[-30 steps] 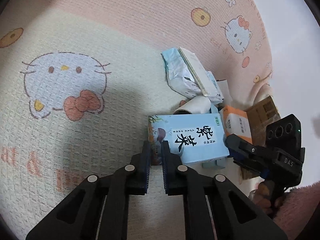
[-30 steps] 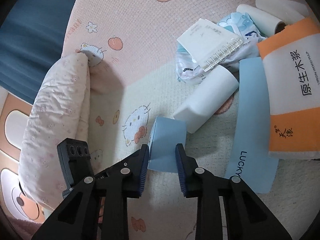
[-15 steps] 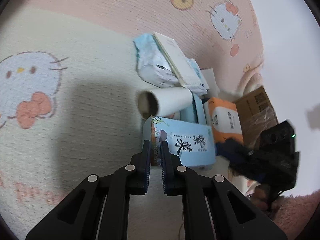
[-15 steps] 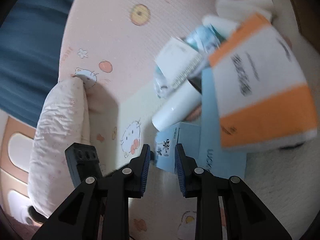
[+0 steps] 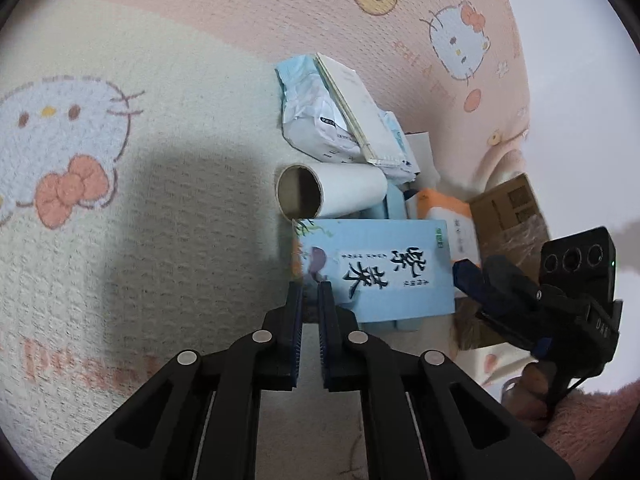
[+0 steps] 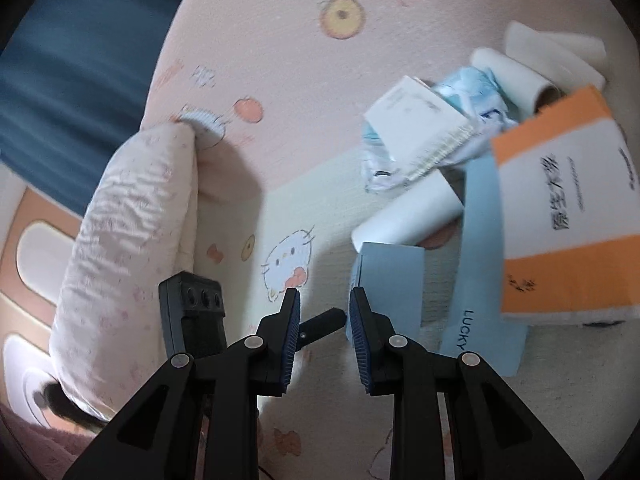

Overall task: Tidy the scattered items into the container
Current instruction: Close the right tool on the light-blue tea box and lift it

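Note:
A light blue box [image 5: 380,272] with black characters stands on the mat, its plain back [image 6: 388,280] facing the right wrist view. My left gripper [image 5: 310,300] is at the box's lower left corner, its jaws closing to a narrow gap; I see nothing pinched between them. Its fingertip [image 6: 332,316] shows just left of the box. My right gripper [image 6: 324,308] is open and empty, with the box just past its right finger; it [image 5: 476,276] meets the box's right edge. A brown cardboard container [image 5: 508,216] sits behind.
A white paper roll [image 5: 332,192] lies behind the box. Beyond it are a wipes pack [image 5: 308,120], a notebook [image 5: 352,108] and an orange-and-white tissue pack [image 6: 560,200] on a blue LUCKY strip [image 6: 480,280]. A pillow [image 6: 120,240] is at left.
The blue box, earlier between my right fingers, now stands just beyond the right one. The roll's open end has come into sight. My left jaws have narrowed.

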The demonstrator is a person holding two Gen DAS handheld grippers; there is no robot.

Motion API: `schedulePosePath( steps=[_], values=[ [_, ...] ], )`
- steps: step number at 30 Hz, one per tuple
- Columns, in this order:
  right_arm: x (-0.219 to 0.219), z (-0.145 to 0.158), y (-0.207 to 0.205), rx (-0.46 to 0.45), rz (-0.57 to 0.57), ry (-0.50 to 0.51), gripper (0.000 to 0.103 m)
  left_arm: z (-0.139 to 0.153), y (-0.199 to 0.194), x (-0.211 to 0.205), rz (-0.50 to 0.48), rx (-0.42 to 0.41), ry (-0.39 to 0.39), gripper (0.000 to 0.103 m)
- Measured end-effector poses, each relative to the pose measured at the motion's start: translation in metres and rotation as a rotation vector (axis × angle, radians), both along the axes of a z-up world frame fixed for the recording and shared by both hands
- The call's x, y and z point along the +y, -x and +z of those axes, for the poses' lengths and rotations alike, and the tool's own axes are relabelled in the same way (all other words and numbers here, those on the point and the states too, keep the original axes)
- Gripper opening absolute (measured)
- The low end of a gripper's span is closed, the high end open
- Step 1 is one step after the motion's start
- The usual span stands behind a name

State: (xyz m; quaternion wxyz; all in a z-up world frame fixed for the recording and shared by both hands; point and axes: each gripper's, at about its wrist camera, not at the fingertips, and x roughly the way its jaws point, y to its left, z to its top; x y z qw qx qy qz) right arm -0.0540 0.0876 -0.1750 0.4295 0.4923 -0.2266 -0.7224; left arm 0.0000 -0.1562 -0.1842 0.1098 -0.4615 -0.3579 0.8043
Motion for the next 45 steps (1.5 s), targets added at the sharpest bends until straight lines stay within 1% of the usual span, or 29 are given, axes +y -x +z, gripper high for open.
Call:
schedulePosePath(
  steps=[2,5,8,10,12,15,16,18,19,20,21,22,23,27,31,36,37,38,39,40,41,42,44,45],
  values=[
    [0.005,-0.003,0.001,-0.009,-0.018,-0.015,0.023,0.0,0.001,0.0,0.005,-0.001,-0.001,0.005],
    [0.02,-0.014,0.006,-0.074,-0.069,-0.02,0.023,0.003,0.004,0.006,-0.006,0.006,0.006,0.005],
    [0.033,-0.03,0.009,-0.141,-0.114,-0.026,0.023,0.009,0.008,0.016,-0.046,0.024,0.036,0.005],
    [0.039,-0.037,0.009,-0.174,-0.135,-0.047,0.024,0.011,0.01,0.02,-0.051,0.025,0.055,0.005],
    [0.043,-0.04,0.009,-0.175,-0.148,-0.078,0.024,0.01,0.011,0.019,-0.05,0.021,0.054,0.005],
    [0.046,-0.042,0.01,-0.173,-0.168,-0.09,0.024,0.009,0.011,0.017,-0.053,0.019,0.037,0.005],
    [0.045,-0.044,0.011,-0.179,-0.169,-0.097,0.027,0.009,0.011,0.017,-0.053,0.02,0.036,0.005],
    [0.046,-0.047,0.013,-0.187,-0.177,-0.08,0.039,0.009,0.011,0.018,-0.055,0.022,0.045,0.005],
    [0.045,-0.05,0.014,-0.199,-0.174,-0.064,0.047,0.009,0.011,0.018,-0.055,0.022,0.056,0.005],
    [0.045,-0.051,0.014,-0.209,-0.174,-0.048,0.052,0.01,0.011,0.017,-0.057,0.023,0.071,0.005],
    [0.044,-0.053,0.015,-0.215,-0.174,-0.034,0.054,0.01,0.011,0.017,-0.057,0.021,0.076,0.005],
    [0.043,-0.054,0.015,-0.221,-0.178,-0.026,0.058,0.009,0.011,0.016,-0.053,0.018,0.074,0.005],
    [0.042,-0.055,0.016,-0.224,-0.177,-0.019,0.059,0.008,0.01,0.014,-0.048,0.016,0.067,0.005],
    [0.037,-0.046,0.015,-0.2,-0.165,-0.016,0.059,0.003,0.01,0.007,-0.021,0.006,0.008,0.005],
    [0.028,-0.035,0.011,-0.147,-0.121,-0.03,0.059,0.003,0.011,0.007,-0.025,0.007,0.01,0.005],
    [0.015,-0.048,0.012,-0.185,-0.111,-0.08,0.059,0.003,0.011,0.007,-0.026,0.006,0.01,0.005],
    [0.013,-0.049,0.011,-0.174,-0.113,-0.078,0.059,0.003,0.011,0.007,-0.024,0.005,0.01,0.005],
    [0.013,-0.047,0.01,-0.156,-0.114,-0.081,0.056,0.004,0.011,0.007,-0.023,0.004,0.006,0.005],
    [0.012,-0.046,0.009,-0.133,-0.117,-0.097,0.051,0.003,0.011,0.006,-0.018,0.003,-0.004,0.007],
    [0.011,-0.046,0.009,-0.124,-0.12,-0.116,0.042,0.003,0.011,0.005,-0.01,0.0,-0.017,0.009],
    [0.012,-0.048,0.01,-0.133,-0.123,-0.113,0.042,0.003,0.011,0.003,0.007,-0.005,-0.035,0.013],
    [0.015,-0.051,0.012,-0.155,-0.132,-0.097,0.042,0.002,0.011,0.002,0.023,-0.013,-0.048,0.025],
    [0.021,-0.056,0.014,-0.189,-0.148,-0.065,0.041,-0.003,0.015,-0.002,0.032,-0.025,-0.072,0.043],
    [0.022,-0.057,0.015,-0.199,-0.15,-0.055,0.041,-0.005,0.017,-0.002,0.027,-0.028,-0.075,0.044]
  ],
)
